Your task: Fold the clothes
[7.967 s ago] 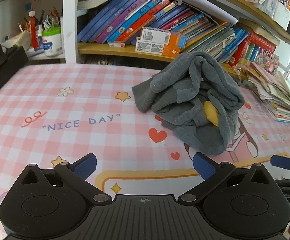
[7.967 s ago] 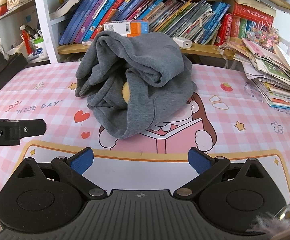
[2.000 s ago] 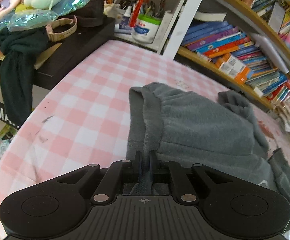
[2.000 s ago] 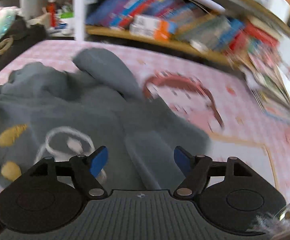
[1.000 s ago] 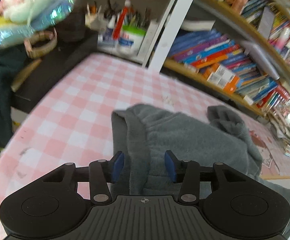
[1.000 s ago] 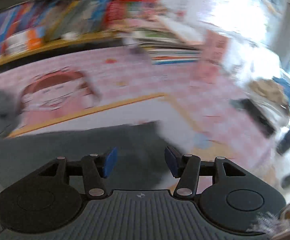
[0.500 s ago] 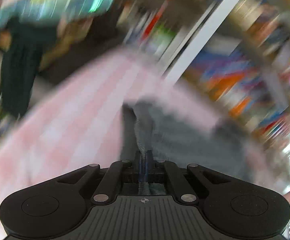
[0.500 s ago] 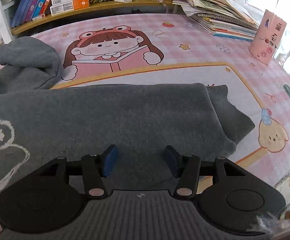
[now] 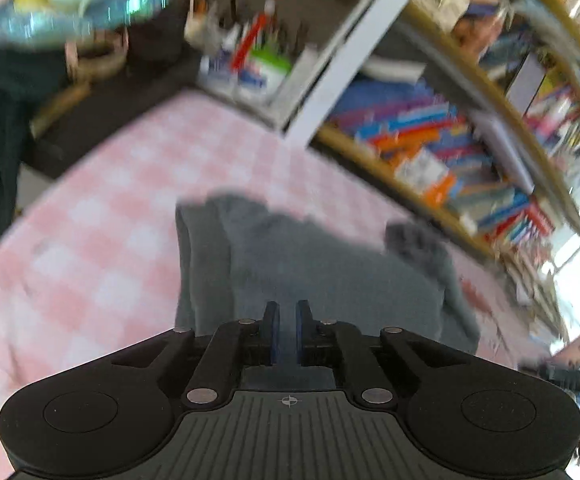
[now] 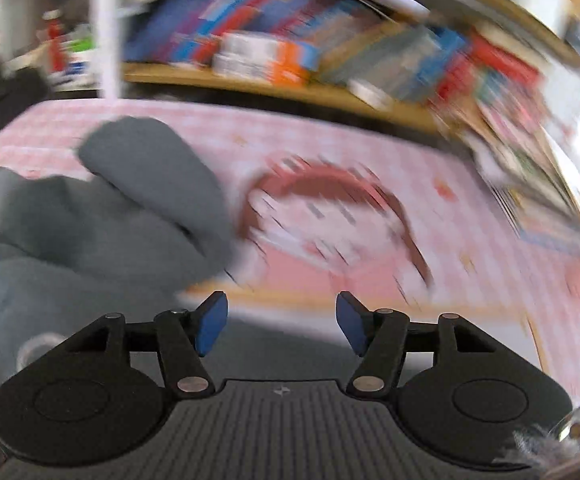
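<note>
A grey sweatshirt (image 9: 310, 264) lies spread on the pink checked tablecloth (image 9: 110, 232). My left gripper (image 9: 286, 332) is shut on its near edge, with grey cloth showing in the narrow slit between the blue pads. In the right wrist view the sweatshirt (image 10: 70, 240) fills the left side, a rounded fold of it bulging at the back. A bit of yellow and white print shows at the far left. My right gripper (image 10: 280, 328) is open above the garment's right edge, holding nothing. Both views are blurred by motion.
A bookshelf (image 9: 430, 152) full of books (image 10: 290, 52) runs along the table's far side. A black side table (image 9: 102, 108) with clutter and a pen pot (image 9: 266, 72) stands at the left. Stacked magazines (image 10: 530, 184) sit at the right, beyond a cartoon girl print (image 10: 330, 200).
The left gripper, open a second ago, closed on the sweatshirt's edge and still holds it. The right gripper swung from the table's front right corner toward the shelf and stays open, a little wider.
</note>
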Demonstrator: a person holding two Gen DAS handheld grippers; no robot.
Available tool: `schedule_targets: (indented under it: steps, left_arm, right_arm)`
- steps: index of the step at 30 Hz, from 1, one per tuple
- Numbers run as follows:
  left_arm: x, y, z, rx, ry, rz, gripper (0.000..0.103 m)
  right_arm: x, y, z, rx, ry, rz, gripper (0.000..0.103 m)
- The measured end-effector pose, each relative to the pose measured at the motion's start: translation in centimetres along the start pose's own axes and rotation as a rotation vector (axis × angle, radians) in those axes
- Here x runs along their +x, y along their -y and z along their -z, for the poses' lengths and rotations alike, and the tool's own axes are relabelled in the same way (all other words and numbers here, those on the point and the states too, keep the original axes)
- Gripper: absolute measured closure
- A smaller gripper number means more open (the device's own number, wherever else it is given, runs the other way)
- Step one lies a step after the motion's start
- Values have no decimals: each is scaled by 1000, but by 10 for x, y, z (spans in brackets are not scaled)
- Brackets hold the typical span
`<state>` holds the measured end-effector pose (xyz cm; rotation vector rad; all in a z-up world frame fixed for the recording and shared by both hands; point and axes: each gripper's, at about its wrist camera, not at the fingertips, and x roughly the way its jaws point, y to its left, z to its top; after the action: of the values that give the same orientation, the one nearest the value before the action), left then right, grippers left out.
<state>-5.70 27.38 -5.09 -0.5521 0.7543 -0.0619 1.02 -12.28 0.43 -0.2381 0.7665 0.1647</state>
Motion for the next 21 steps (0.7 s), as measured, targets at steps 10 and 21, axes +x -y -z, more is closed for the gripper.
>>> schedule_targets:
  steps: [10, 21]
  left_arm:
    - [8, -8, 13, -31, -46, -26, 102]
    - [10, -13, 11, -48, -43, -22, 99]
  right_arm:
    - [61, -40, -102, -74, 45, -200, 37]
    - [154, -50, -130, 126, -182, -297, 37]
